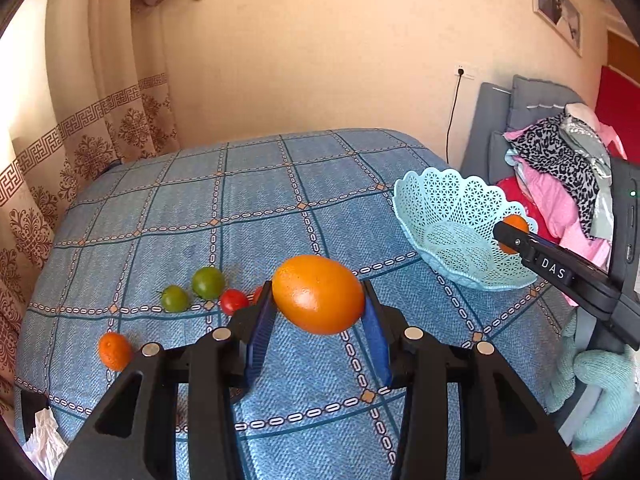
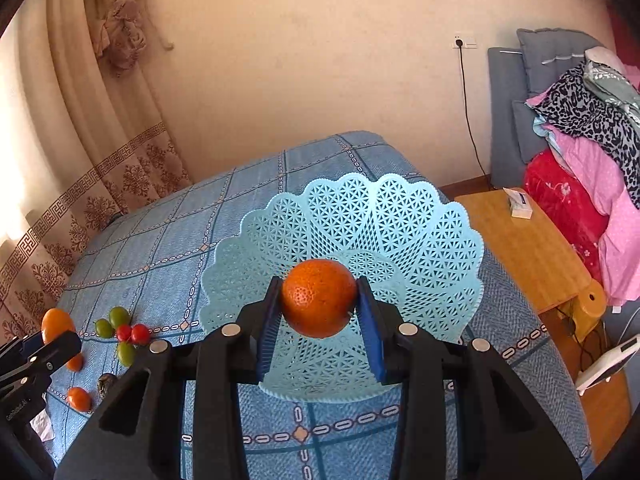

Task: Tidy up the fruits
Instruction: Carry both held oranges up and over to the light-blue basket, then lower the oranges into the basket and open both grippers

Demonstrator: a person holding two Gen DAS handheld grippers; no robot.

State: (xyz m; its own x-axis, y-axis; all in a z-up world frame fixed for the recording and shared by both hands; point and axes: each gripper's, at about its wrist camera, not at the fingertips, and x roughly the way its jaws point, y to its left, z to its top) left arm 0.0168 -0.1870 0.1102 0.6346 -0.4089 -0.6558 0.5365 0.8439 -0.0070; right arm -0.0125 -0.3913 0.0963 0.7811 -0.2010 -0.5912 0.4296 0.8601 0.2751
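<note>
My left gripper (image 1: 319,312) is shut on a smooth oval orange fruit (image 1: 318,294), held above the blue checked bedspread (image 1: 248,208). My right gripper (image 2: 319,312) is shut on a round dimpled orange (image 2: 319,298), held over the light blue lattice basket (image 2: 420,240). The basket also shows in the left wrist view (image 1: 444,216) at the right, with the right gripper (image 1: 510,236) reaching over it. Two green tomatoes (image 1: 208,282), red tomatoes (image 1: 233,301) and a small orange fruit (image 1: 115,351) lie on the bedspread to the left.
Curtains (image 1: 80,148) hang at the left. A wooden side table (image 2: 532,248) with a small box stands right of the bed. Piled clothes (image 2: 592,140) and a grey headboard are at the far right. Crumpled white paper (image 1: 44,440) lies at the lower left.
</note>
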